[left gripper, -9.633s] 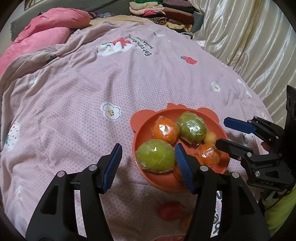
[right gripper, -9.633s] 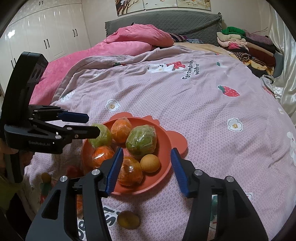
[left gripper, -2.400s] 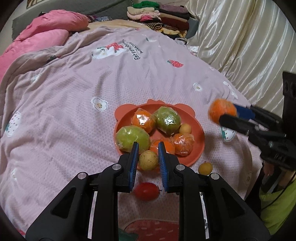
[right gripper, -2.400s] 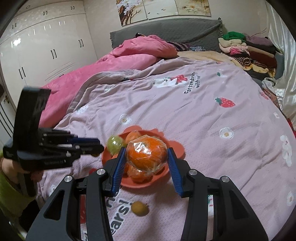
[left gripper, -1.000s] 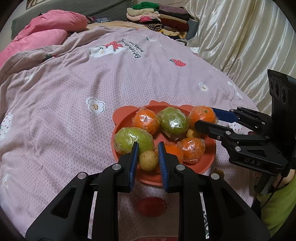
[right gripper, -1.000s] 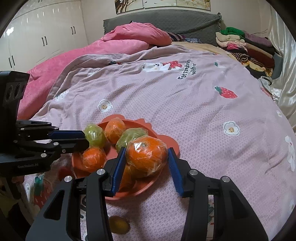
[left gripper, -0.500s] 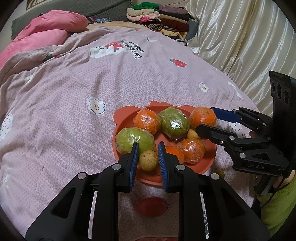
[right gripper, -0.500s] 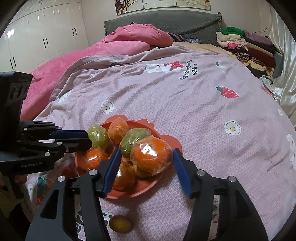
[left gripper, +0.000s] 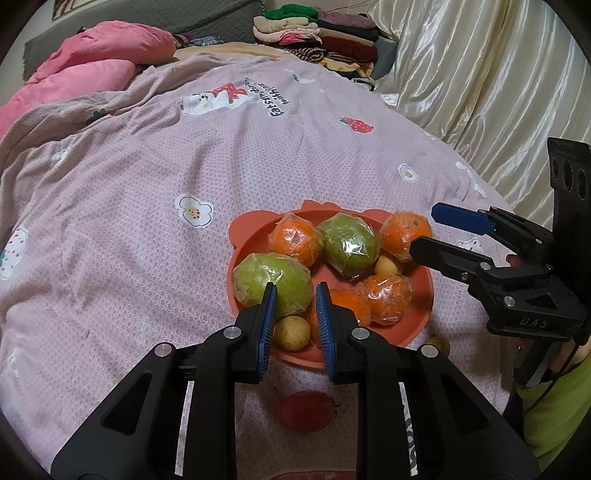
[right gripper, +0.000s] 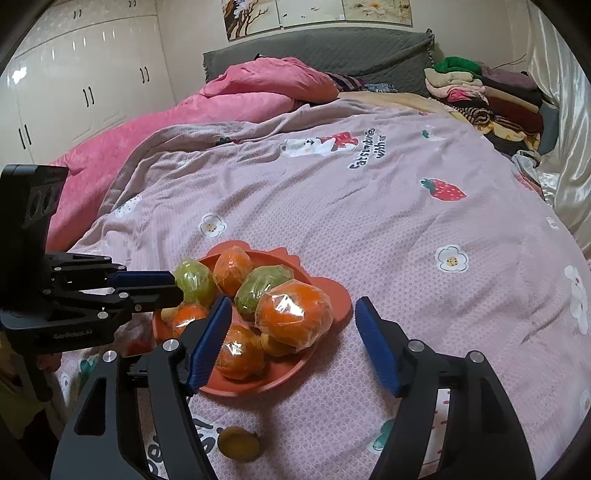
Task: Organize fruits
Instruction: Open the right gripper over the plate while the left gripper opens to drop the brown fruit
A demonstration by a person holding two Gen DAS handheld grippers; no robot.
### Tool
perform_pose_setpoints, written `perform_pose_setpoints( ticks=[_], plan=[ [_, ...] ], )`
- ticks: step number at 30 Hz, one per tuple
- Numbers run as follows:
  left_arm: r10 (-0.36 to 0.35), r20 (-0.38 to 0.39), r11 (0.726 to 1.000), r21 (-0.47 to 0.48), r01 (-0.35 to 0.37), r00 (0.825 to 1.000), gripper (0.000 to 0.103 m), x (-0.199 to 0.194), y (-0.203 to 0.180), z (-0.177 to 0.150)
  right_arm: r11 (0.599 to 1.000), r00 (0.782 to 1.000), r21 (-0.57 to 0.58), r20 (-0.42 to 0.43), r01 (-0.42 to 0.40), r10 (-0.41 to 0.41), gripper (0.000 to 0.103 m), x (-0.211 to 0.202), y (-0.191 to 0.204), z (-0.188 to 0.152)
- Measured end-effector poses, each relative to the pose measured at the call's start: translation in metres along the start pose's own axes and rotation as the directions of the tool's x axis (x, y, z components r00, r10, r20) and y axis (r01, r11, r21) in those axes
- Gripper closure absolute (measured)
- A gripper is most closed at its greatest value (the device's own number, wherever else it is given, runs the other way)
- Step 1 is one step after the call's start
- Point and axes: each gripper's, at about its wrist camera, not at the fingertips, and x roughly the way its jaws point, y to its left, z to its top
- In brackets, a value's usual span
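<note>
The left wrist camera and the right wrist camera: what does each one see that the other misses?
Only the left wrist view shows the red fruit lying on the bedspread and the shiny curtain. Only the right wrist view shows the white wardrobe and the wall pictures. Both show the orange plate of wrapped fruit, the pink quilt and the folded clothes.

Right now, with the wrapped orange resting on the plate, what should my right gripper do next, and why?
Probably back the right gripper away. Its jaws have just been opening, and the wrapped orange sits free on the plate. Then go for the small yellow fruit on the blanket.
</note>
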Motion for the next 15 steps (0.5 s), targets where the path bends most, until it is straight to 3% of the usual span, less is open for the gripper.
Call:
perform_pose_setpoints(
  ticks=[11, 15],
  plan=[
    [0.004, 0.023, 1.000, -0.002, -0.003, 1.000, 0.083, -0.009, 0.002, 0.002, 1.000, 1.000, -0.002, 0.019, 0.005, -0.005, 0.023, -0.007, 0.002, 0.000],
    [0.003, 0.029, 1.000, -0.002, -0.003, 1.000, 0.071, -0.012, 0.002, 0.002, 1.000, 1.000, -0.006, 0.023, 0.005, -0.005, 0.022, -0.008, 0.003, 0.001]
  ],
)
